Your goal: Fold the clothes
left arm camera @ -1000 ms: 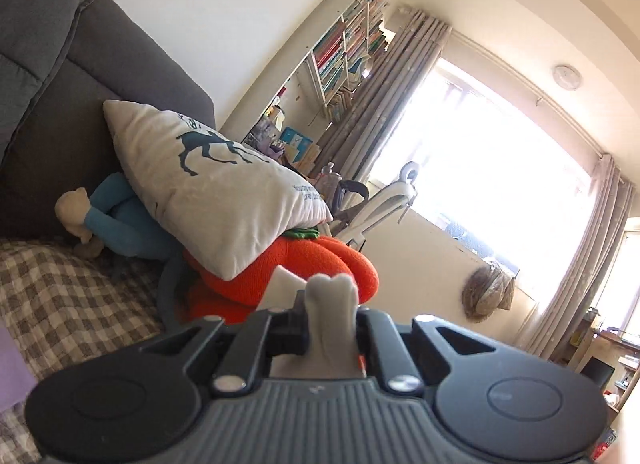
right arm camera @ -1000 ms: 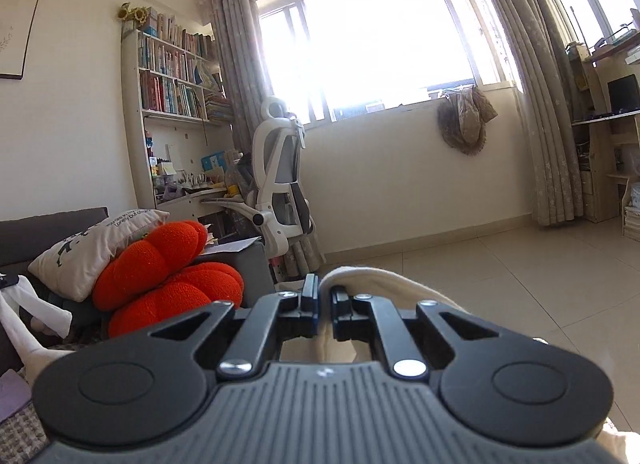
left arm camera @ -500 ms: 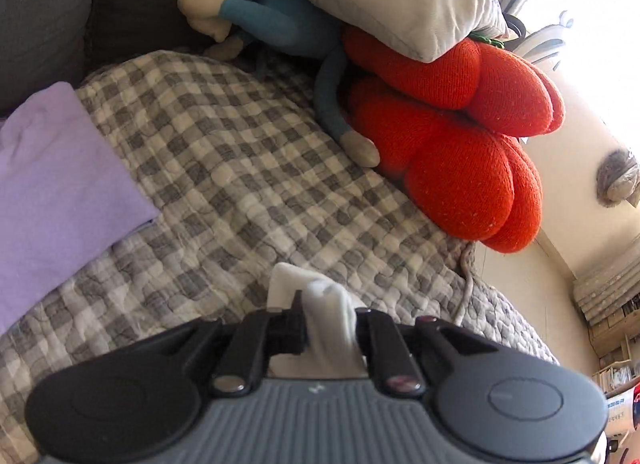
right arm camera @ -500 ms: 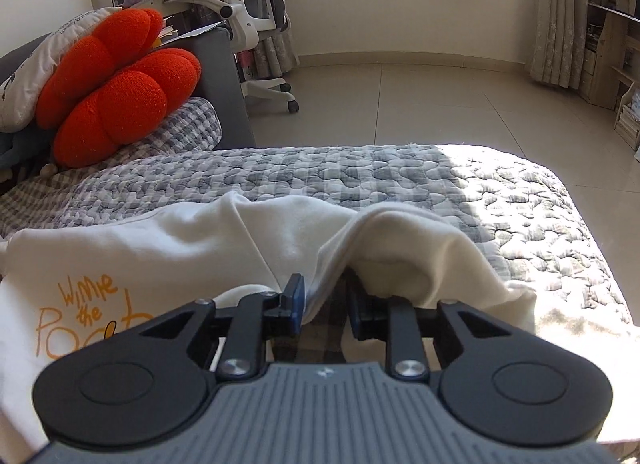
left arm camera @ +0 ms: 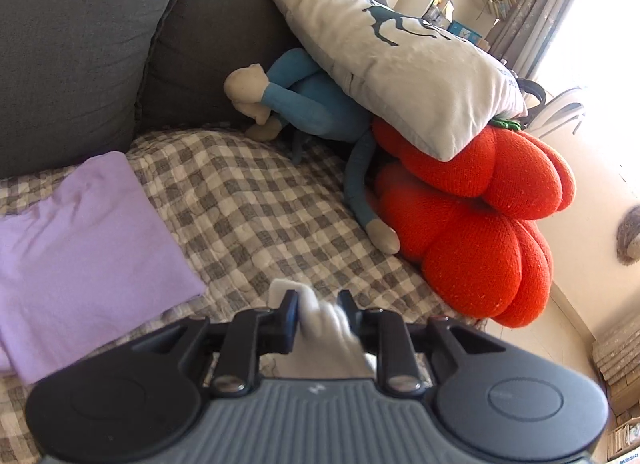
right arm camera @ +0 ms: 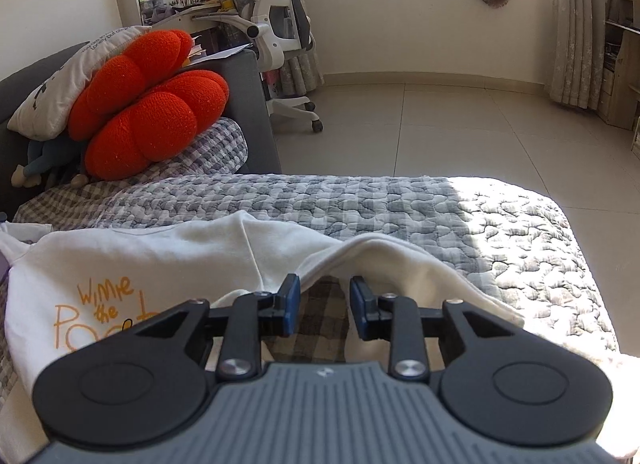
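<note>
On the checked quilt [right arm camera: 400, 203], the soft, limp white shirt [right arm camera: 160, 260] is being released by both just-opening grippers, the left gripper [left arm camera: 318, 310] with cloth loose between its jaws, the right gripper [right arm camera: 324, 304] holding nothing, and is best retaken at its edges.

Soft white cloth shirt [right arm camera: 168, 260], quilted blanket [right arm camera: 400, 203]

Checked quilt [right arm camera: 400, 207] on sofa, white shirt [right arm camera: 168, 260], folded lilac garment [left arm camera: 80, 248], orange cushion [left arm camera: 480, 232]
</note>
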Available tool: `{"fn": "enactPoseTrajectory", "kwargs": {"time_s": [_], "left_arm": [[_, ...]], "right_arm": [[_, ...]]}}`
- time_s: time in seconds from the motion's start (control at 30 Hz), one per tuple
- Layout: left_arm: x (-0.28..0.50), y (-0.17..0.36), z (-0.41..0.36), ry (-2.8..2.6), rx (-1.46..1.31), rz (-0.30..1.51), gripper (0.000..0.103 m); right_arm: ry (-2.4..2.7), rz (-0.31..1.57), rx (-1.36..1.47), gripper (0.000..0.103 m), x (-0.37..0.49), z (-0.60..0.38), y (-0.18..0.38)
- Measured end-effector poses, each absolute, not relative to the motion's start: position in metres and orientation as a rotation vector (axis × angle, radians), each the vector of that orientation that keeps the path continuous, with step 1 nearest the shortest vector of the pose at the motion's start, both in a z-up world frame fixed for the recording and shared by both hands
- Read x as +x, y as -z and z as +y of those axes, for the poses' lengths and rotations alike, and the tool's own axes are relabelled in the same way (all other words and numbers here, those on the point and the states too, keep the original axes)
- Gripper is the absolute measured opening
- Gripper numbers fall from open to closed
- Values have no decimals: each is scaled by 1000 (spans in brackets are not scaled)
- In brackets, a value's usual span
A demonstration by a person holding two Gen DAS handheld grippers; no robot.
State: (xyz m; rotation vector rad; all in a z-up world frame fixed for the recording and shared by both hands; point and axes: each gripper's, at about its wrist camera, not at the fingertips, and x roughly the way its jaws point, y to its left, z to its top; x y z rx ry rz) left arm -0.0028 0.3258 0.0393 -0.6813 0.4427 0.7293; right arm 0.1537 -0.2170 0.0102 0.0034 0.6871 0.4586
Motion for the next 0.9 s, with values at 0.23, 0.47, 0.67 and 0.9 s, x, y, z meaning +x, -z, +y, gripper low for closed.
{"fn": "enactPoseTrajectory", "kwargs": {"time_s": [0.23, 0.47, 0.67, 0.9], "left_arm": [[-12, -58, 320, -718, -626, 401, 20], [65, -18, 235, -163, -432, 702, 32], [84, 13, 222, -15, -342, 787, 39], [84, 22, 193, 65, -161, 810, 39]], "right_arm": [[-508, 649, -3, 32, 156, -205, -17], [-542, 636, -49, 40, 177, -171, -19], [-560, 546, -9, 42, 189, -170, -37], [-603, 592, -112, 44, 205, -133, -24]]}}
